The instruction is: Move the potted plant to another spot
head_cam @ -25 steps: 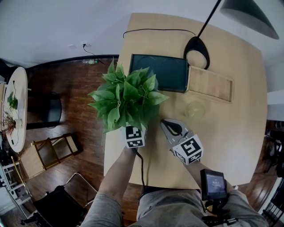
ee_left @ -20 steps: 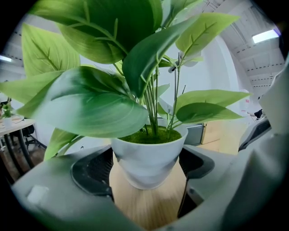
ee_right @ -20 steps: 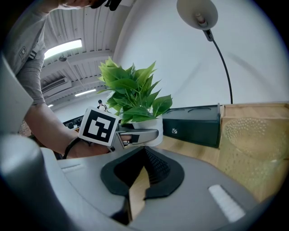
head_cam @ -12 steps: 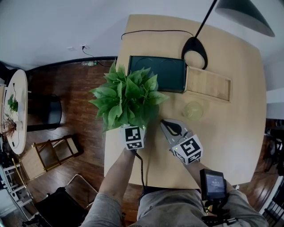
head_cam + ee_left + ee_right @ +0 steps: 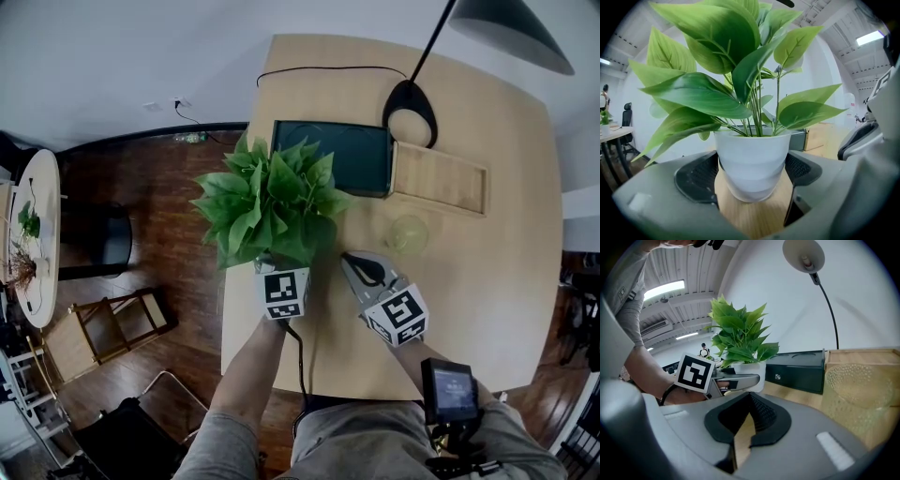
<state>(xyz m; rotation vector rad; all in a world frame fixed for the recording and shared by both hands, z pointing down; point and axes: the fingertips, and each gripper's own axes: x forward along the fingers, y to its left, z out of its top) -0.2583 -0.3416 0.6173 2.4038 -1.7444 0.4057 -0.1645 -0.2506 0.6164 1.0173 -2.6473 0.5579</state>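
The potted plant (image 5: 272, 202) has broad green leaves in a white ribbed pot (image 5: 752, 166) and stands near the left edge of the light wooden table (image 5: 487, 281). My left gripper (image 5: 279, 265) reaches under the leaves. Its two dark pads (image 5: 696, 180) lie against both sides of the pot, which rests on the wood. My right gripper (image 5: 352, 262) sits just right of the plant above the tabletop, its jaws closed together with nothing between them (image 5: 749, 399). In the right gripper view the plant (image 5: 740, 333) stands ahead to the left, behind the left gripper's marker cube (image 5: 695, 372).
A dark green box (image 5: 337, 155) lies behind the plant, with a wooden box (image 5: 441, 178) to its right. A dimpled clear glass (image 5: 411, 232) stands near my right gripper. A black lamp base (image 5: 412, 108) and its cable sit at the back. Chairs stand on the floor left of the table.
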